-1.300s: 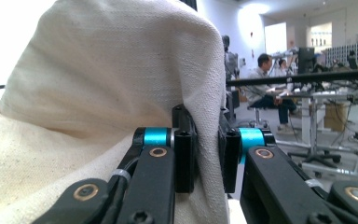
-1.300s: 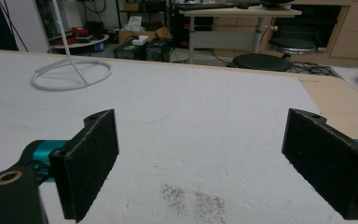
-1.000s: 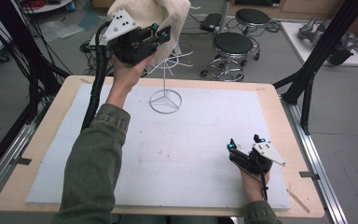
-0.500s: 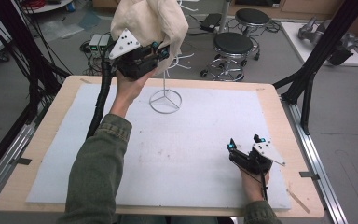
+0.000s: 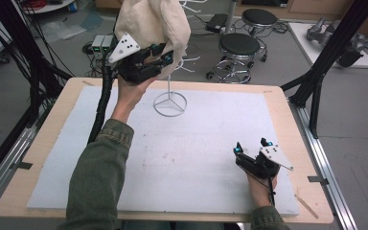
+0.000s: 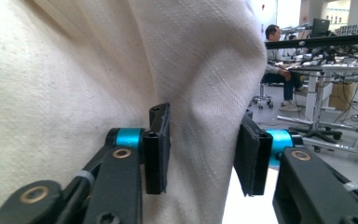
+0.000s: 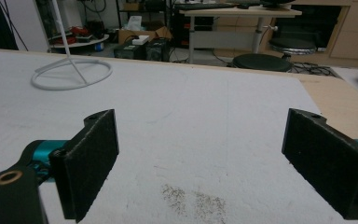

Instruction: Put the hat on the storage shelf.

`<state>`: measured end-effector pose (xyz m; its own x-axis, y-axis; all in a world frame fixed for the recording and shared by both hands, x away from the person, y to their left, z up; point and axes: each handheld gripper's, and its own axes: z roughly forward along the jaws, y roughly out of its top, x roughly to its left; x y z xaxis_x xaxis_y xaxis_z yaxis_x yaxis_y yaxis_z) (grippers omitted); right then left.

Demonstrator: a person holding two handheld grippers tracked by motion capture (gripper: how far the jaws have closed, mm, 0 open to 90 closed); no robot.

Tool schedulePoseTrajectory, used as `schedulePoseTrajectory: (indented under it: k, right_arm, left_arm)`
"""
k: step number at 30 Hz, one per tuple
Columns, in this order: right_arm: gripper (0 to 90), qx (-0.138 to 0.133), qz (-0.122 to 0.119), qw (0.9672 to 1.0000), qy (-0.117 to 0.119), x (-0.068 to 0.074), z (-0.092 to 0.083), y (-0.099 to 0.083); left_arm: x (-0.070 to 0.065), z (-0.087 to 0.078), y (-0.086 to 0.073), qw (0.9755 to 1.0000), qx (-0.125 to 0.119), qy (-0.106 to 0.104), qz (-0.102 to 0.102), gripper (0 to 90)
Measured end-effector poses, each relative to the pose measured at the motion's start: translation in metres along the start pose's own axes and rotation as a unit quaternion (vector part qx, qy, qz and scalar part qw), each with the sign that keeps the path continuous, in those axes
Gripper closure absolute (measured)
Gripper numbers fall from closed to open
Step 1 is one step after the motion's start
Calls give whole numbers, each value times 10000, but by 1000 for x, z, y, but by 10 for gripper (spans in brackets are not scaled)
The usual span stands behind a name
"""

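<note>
Lifted higher, left hand-held gripper pinches cream cloth — above stand.

The person is wearing an olive-green woven jacket sleeve on the left arm. Each handheld black two-jaw gripper, left gripper and right gripper, is carrying a grey three-cornered plate dotted with dark screws, turquoise collars, brass-coloured pivot rivets and flat black rubbery pads. A black corrugated cable is trailing from the left one.

Two black round stools stand on the grey floor beyond the wooden table.
</note>
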<state>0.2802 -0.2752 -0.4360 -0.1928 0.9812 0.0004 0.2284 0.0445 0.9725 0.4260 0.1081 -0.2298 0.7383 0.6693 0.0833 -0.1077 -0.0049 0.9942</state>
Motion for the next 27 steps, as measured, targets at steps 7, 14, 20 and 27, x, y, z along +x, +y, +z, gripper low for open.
schedulePoseTrajectory:
  k: [7, 14, 20, 27]
  right_arm:
    - [99, -1, 2, 10000, -6, 0, 0, 0]
    - [99, -1, -1, 10000, -8, 0, 0, 0]
    - [99, -3, -4, 10000, -7, 0, 0, 0]
    - [99, -7, -5, 10000, -3, 0, 0, 0]
  left_arm:
    - [0, -4, -4, 10000, -40, 63, 0, 477]
    - [-1, -10, -2, 9996, -196, 206, 75, 351]
    - [0, -17, 2, 9989, -274, 367, 70, 295]
    - [-3, -27, 0, 9983, -268, 515, 99, 270]
